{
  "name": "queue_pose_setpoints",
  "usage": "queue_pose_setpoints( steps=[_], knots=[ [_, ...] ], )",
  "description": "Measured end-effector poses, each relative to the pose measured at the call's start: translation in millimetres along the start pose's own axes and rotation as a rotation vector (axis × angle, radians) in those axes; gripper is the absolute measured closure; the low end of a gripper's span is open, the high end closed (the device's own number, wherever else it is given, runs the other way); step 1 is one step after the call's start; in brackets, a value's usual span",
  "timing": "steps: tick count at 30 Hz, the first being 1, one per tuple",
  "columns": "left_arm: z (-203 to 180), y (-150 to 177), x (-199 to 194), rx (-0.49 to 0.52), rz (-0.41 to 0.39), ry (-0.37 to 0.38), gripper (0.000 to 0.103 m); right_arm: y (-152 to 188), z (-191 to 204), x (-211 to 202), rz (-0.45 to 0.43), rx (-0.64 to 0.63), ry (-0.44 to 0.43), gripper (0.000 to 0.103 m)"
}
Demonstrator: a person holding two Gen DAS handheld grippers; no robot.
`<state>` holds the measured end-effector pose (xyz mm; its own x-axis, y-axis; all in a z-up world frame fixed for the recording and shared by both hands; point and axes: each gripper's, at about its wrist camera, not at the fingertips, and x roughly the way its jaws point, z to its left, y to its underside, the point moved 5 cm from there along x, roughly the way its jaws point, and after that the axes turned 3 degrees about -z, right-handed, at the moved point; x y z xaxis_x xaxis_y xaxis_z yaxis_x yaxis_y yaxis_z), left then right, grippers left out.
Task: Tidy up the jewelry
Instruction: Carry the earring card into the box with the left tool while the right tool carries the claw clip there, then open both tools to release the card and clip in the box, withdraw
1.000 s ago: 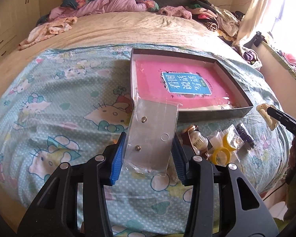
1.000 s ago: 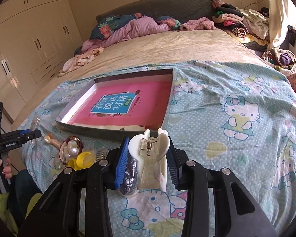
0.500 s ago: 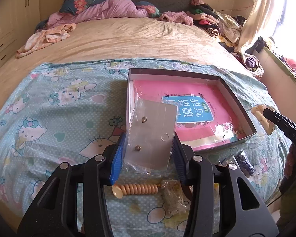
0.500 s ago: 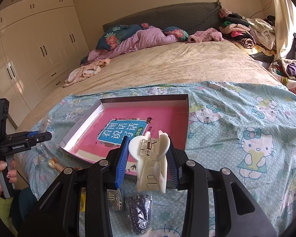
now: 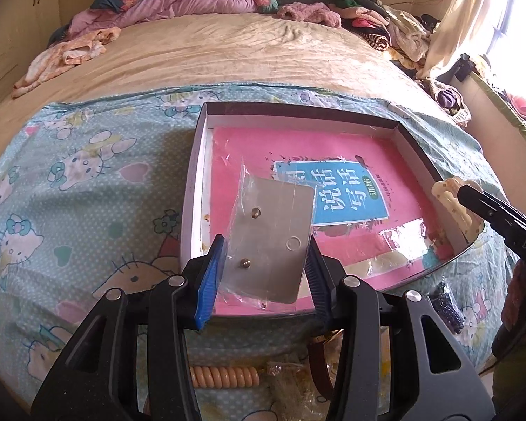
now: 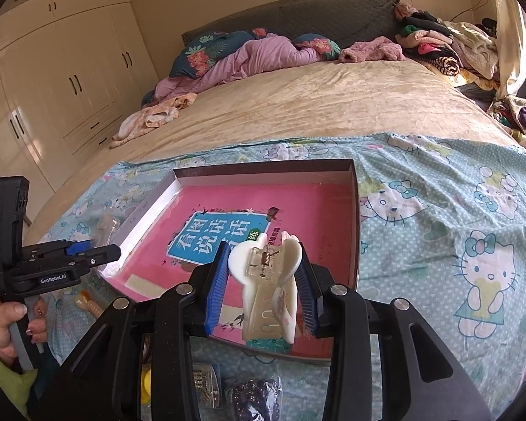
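Two items hang above the shallow box (image 5: 193, 189) on the bed: my left gripper (image 5: 264, 273) fingers pinch a bagged earring card (image 5: 270, 242), my right gripper (image 6: 261, 287) fingers clamp a cream hair claw (image 6: 270, 280), both seemingly poised for placing inside.

A: What's held over the box?

B: A clear bag with a grey earring card (image 5: 268, 242), two small studs showing on it, tilted above the near left corner of the shallow box (image 5: 193, 189). A cream hair claw clip (image 6: 270, 287) hangs upright over the pink book lining it.

A: And what lies on the bed?

B: A ribbed peach piece (image 5: 224, 377) and a bag of dark beads (image 6: 254, 398), just in front of the box.
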<state>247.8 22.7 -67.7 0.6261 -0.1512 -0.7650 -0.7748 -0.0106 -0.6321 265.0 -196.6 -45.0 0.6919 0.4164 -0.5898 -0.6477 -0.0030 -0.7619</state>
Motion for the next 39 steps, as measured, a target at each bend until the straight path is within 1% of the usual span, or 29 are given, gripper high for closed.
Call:
queue_pose_setpoints(
  steps=[8,14,23,25,26,29,31,32,33,35,37,39],
  knots=[
    [-3,2,22,0.009,0.029,-0.006,0.067,12,-13,20,0.049,0.046,0.02,0.068],
    [-7,4,32,0.02,0.046,-0.004,0.067,19,-13,28,0.068,0.034,0.035,0.068],
    [-9,5,37,0.03,0.05,-0.011,0.066,23,-19,27,0.074,0.054,0.043,0.068],
    [-9,4,37,0.029,0.049,-0.012,0.066,24,-20,23,0.067,0.059,0.045,0.063],
    [-9,4,37,0.029,0.048,-0.011,0.066,25,-20,21,0.062,0.064,0.039,0.057],
    [-8,4,35,0.031,0.045,-0.016,0.065,26,-20,14,0.058,0.069,0.034,0.056],
    [-8,4,34,0.031,0.045,-0.02,0.064,27,-21,9,0.052,0.077,0.036,0.051],
    [-8,4,33,0.029,0.043,-0.018,0.06,28,-22,6,0.051,0.085,0.036,0.047],
    [-9,4,31,0.026,0.041,-0.019,0.054,28,-23,3,0.049,0.094,0.031,0.045],
    [-9,3,27,0.017,0.036,-0.016,0.047,28,-24,-4,0.041,0.103,0.024,0.044],
    [-9,3,22,0.011,0.026,-0.012,0.043,27,-23,-10,0.031,0.102,0.023,0.04],
    [-8,2,15,0.008,0.013,-0.023,0.034,26,-23,-17,0.015,0.102,0.032,0.031]
  ],
)
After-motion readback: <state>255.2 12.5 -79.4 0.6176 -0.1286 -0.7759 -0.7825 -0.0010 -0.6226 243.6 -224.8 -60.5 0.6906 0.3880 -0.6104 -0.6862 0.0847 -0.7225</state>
